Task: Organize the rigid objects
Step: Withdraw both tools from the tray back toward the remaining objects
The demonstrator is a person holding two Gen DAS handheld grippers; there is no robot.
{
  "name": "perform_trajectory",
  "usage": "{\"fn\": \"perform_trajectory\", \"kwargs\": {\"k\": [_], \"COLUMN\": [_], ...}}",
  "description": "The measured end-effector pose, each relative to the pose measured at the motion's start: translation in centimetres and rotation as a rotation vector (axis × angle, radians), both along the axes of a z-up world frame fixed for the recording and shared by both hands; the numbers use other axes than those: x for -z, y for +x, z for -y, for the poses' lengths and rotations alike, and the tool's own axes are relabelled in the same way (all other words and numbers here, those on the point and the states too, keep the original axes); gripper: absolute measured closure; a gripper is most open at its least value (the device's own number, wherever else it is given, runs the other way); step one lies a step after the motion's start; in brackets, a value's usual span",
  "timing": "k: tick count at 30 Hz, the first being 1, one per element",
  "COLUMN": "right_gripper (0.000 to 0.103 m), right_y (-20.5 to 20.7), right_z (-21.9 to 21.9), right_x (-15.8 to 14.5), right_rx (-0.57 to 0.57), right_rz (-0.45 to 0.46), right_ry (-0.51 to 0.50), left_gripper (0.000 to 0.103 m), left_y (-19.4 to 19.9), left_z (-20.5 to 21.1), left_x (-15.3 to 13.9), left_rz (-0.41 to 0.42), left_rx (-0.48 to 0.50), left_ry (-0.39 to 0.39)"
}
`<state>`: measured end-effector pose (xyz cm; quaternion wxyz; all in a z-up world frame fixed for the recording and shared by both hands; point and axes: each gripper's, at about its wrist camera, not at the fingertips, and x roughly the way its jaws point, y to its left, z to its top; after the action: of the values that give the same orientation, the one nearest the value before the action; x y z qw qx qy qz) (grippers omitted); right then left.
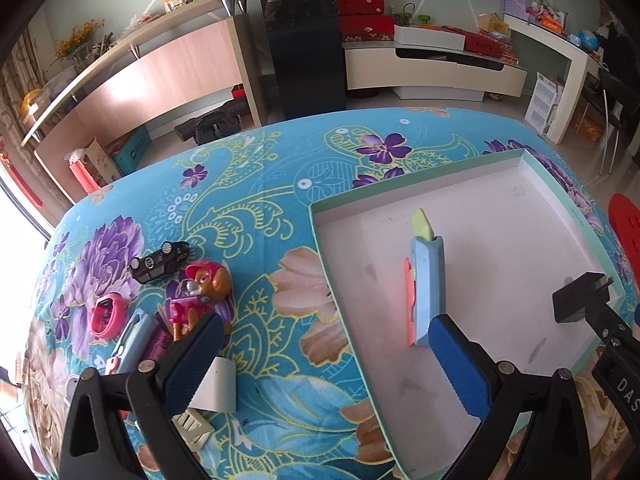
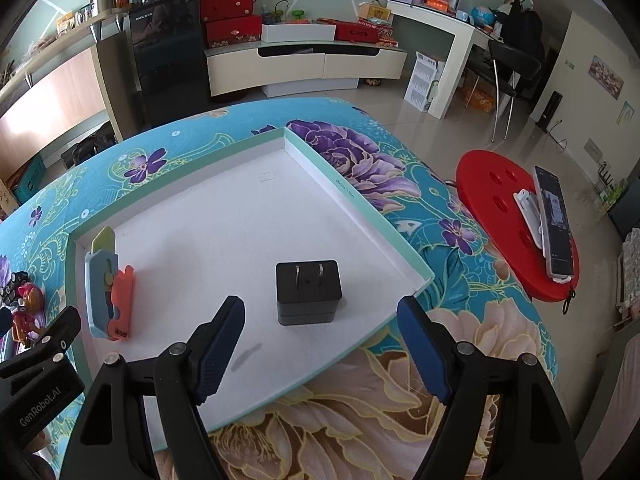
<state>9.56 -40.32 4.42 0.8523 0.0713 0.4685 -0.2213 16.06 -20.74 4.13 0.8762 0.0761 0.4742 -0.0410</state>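
A: Status? Tray contents first.

B: Two items in. Toy knife lies near tray's left wall, long axis running fwd/away, yellow tip at far end. Black plug stands near the front right part of tray, prongs up, well apart from knife.

A: Grippers?

B: Left gripper jaws wide apart, nothing between pads. Right pad sits just at knife's near end, can't tell if touching; left pad out over the cloth. Right gripper also spread, empty, plug dead ahead just beyond the tips, not touched.

A: What's left outside?

B: Cluster on cloth, left of tray: pup figure, black car on its side, pink watch, light-blue piece partly hidden behind left jaw. Also a white block + beige clip thing near the jaw base.

A: Which arm takes next?

B: Judgement: left. Cluster lies just left/fwd of its left pad; right gripper is well across the tray from it. Pup nearest. Needs a swing left, jaws already wide enough. Risk: items crowded, may nudge the car or watch.
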Motion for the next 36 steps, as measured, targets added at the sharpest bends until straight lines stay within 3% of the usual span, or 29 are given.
{"fn": "perform_trajectory", "kwargs": {"k": [9, 17, 36], "right_gripper": [0.024, 0.024, 0.024], "right_y": [-1.2, -0.7, 1.7], "right_z": [-0.9, -4.6, -18.7], "right_x": [-1.8, -3.2, -1.6], "right_rx": [-0.005, -0.088, -0.412], "right_rz": [0.000, 0.027, -0.008], "right_ry": [0.004, 0.004, 0.014], "left_gripper": [0.000, 0.000, 0.000], "left_y": [-1.9, -3.3, -5.7], "left_z": [-2.7, -6.4, -21.1], "left_x": [-2.4, -3.5, -2.8], "left_rz": [0.033, 0.060, 0.087], "left_rx": [-0.027, -0.083, -0.403], "left_ry": [-0.010, -0.014, -0.026]}}
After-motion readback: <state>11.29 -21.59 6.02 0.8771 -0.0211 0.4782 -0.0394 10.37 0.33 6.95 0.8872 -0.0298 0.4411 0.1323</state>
